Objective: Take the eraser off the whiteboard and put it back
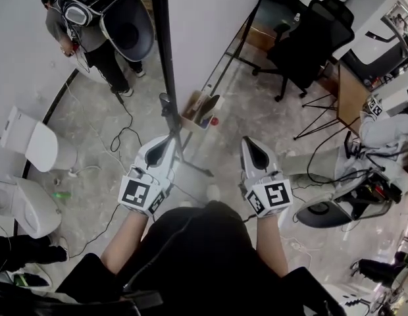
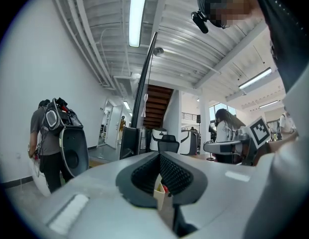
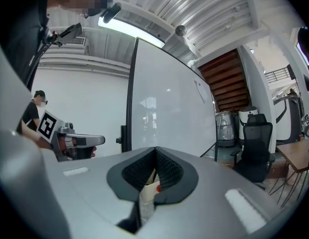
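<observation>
The whiteboard [image 1: 204, 25] stands straight ahead on a black frame [image 1: 161, 51]; the right gripper view shows its bare white face [image 3: 164, 113]. No eraser can be made out on the board. At its foot lies a small cardboard box [image 1: 201, 109] with dark things in it and a red object [image 1: 214, 120] beside it. Both grippers are held level in front of the person's body, short of the board. My left gripper [image 1: 168, 139] has its jaws together with nothing between them. My right gripper [image 1: 247, 141] is also shut and empty.
A person with a backpack [image 1: 92, 31] stands at the far left by the board's edge. A black office chair [image 1: 309, 38] and a desk stand at the right. Cables [image 1: 122, 137] trail over the floor, and white seats [image 1: 33, 147] stand at the left.
</observation>
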### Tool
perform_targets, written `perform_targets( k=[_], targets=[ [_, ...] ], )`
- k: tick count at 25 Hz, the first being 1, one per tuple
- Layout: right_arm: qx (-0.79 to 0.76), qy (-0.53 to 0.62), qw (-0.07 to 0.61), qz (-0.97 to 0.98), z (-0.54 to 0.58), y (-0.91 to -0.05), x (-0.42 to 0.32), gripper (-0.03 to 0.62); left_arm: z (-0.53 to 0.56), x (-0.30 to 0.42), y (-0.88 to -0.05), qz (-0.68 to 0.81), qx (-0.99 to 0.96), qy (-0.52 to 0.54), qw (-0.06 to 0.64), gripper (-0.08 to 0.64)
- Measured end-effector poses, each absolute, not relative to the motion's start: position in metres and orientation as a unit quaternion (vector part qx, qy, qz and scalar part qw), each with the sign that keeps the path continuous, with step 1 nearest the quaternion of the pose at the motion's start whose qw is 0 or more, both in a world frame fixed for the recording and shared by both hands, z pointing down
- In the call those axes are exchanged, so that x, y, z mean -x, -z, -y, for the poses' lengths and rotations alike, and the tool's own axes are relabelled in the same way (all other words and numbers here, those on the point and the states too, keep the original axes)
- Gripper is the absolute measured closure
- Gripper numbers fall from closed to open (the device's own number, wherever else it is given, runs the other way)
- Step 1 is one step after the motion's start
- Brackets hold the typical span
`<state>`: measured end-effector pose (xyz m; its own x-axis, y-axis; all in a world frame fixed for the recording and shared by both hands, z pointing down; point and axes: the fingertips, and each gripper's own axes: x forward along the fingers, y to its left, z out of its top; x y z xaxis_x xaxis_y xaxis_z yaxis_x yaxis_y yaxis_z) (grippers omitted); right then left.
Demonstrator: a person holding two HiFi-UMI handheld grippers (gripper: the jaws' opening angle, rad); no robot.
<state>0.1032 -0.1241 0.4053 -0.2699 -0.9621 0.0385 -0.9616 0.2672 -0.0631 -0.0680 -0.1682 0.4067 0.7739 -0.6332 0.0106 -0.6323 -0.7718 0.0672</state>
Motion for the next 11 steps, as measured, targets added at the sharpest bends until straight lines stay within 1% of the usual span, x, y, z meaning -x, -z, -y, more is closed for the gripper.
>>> perform_targets(
  k=[11],
  targets=[
    [0.598, 0.040, -0.004, -0.801, 0.113, -0.409, -0.095, 0.583, 0.157, 0.063, -0.409, 0.329, -0.944, 0.005, 0.034, 0.557]
  ],
)
